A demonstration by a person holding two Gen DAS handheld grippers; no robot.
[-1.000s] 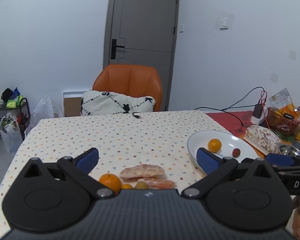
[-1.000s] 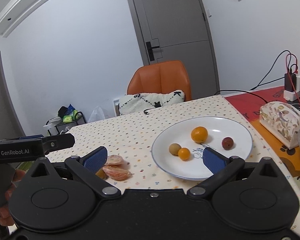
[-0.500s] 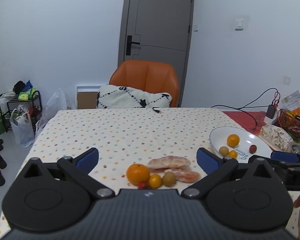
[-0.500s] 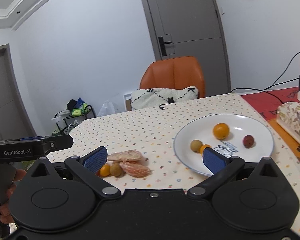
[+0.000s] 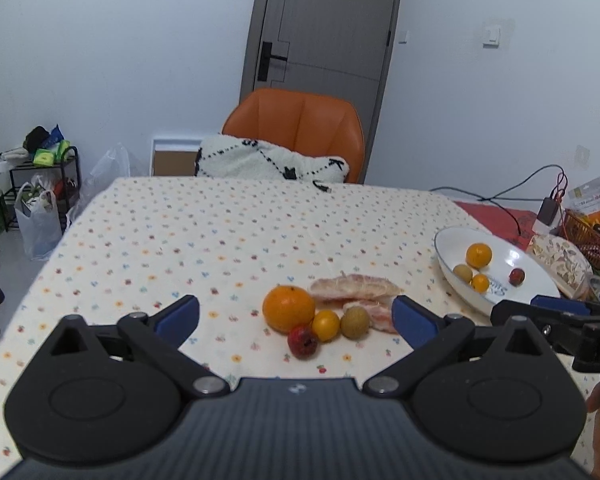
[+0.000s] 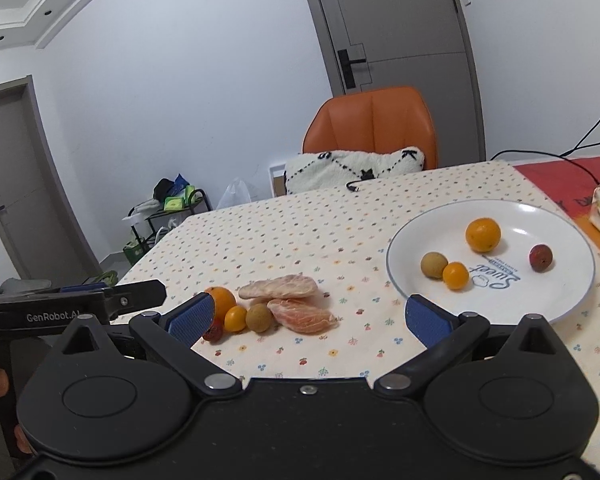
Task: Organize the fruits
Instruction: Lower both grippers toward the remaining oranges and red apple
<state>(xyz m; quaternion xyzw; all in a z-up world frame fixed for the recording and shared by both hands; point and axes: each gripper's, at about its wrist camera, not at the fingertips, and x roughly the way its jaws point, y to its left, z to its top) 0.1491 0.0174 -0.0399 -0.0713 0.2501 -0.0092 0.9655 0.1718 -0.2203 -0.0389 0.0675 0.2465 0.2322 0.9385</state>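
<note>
Presently the white plate sits on the right side of the bench, which is covered by a dotted cloth. It holds four fruits: an orange toward the back, a brownish-green round fruit touching a small yellow-orange fruit nearer the front, and a dark red fruit apart on the right. The plate bears printed lettering on its bare centre.

Outside the plate, to its left on the cloth, lies a loose cluster: a larger orange, a small red fruit, a small yellow fruit, a brownish-green fruit, and two peeled citrus pieces, one partly over the other.

The left gripper hangs above the cluster with jaws spread wide, gripping nothing. The right gripper sits between cluster and plate, jaws likewise wide and empty. A woven basket at the far right edge holds items too small to identify.
</note>
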